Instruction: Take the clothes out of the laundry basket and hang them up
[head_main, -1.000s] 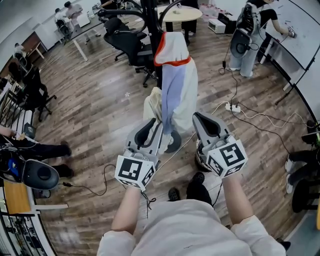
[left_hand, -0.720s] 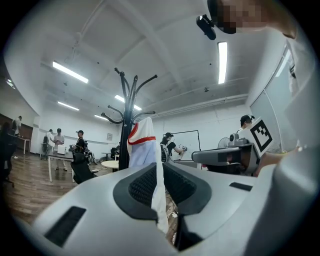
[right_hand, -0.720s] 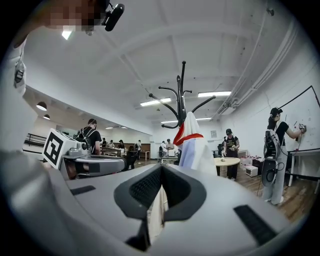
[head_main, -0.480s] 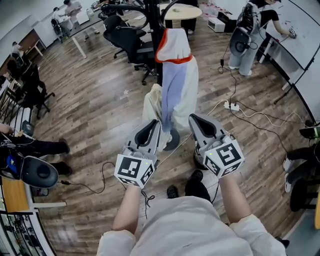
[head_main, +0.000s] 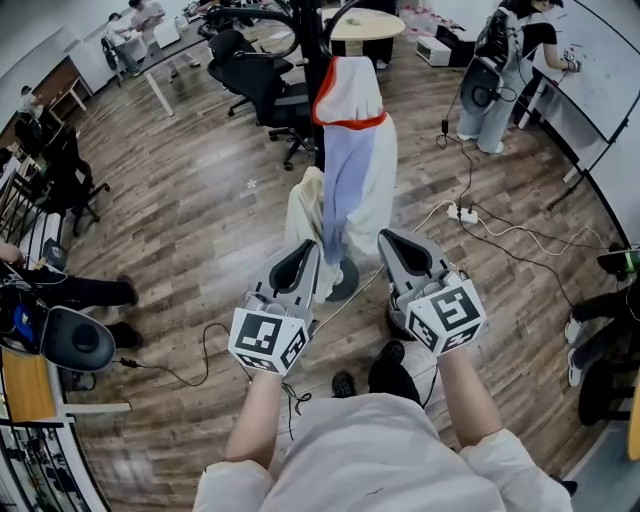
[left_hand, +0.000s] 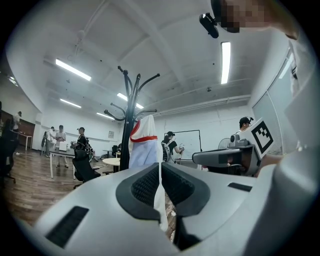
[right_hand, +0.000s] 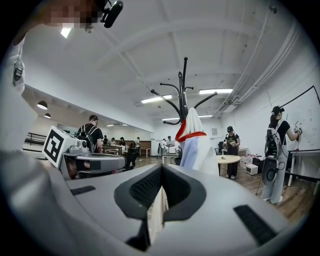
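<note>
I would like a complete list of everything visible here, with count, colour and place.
Coat rack: one, black, mid-floor.
Hooded garment: one, white and pale blue with red trim, on the rack.
Cream cloth: one, cream, low beside that garment.
Office chairs: several, black, behind the rack.
Round table: one, beige, far behind.
Power strip: one, white, floor at right.
Whiteboard: one, white, far right.
Bystanders: several, mixed colours, room edges.
Left claw: one, grey, shut on pale cloth hem.
Right claw: one, grey, shut on pale cloth hem.
</note>
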